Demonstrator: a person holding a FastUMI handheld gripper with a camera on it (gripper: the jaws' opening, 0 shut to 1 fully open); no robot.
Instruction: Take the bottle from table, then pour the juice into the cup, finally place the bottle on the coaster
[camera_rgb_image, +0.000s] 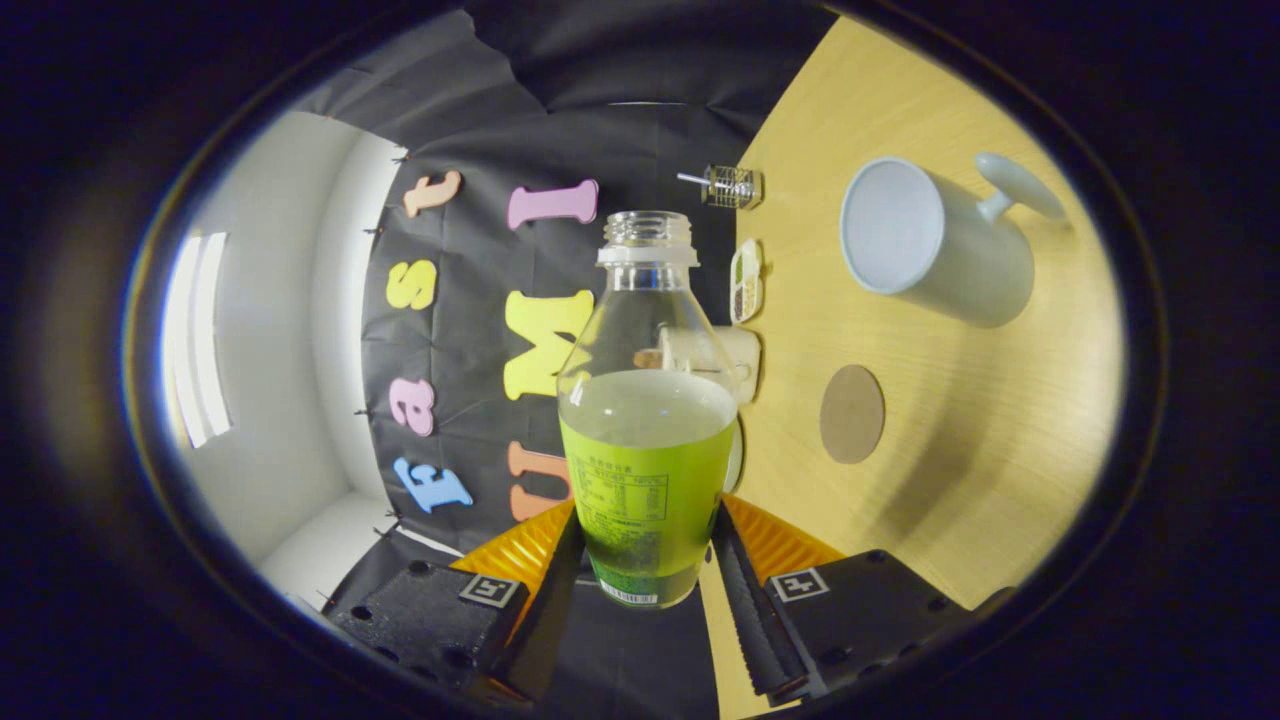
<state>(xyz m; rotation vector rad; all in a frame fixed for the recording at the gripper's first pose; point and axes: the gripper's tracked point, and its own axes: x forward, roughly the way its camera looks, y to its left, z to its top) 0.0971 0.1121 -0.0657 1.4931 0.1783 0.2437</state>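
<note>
Grip: we see gripper (645, 560) fingers clenched on bottle (645, 440), lifted off table (980, 450).
Targets: cup (930, 245) mid-table, coaster (852, 413) nearer.
Risk: uncapped bottle may slip or splash past cup when we tilt.

Wire holder (731, 186) and compartment tray (746, 281) near wall.

The one camera rides on the claw (645, 560), rolled sideways, looking close along its fingers across the surface (960, 420).
</note>
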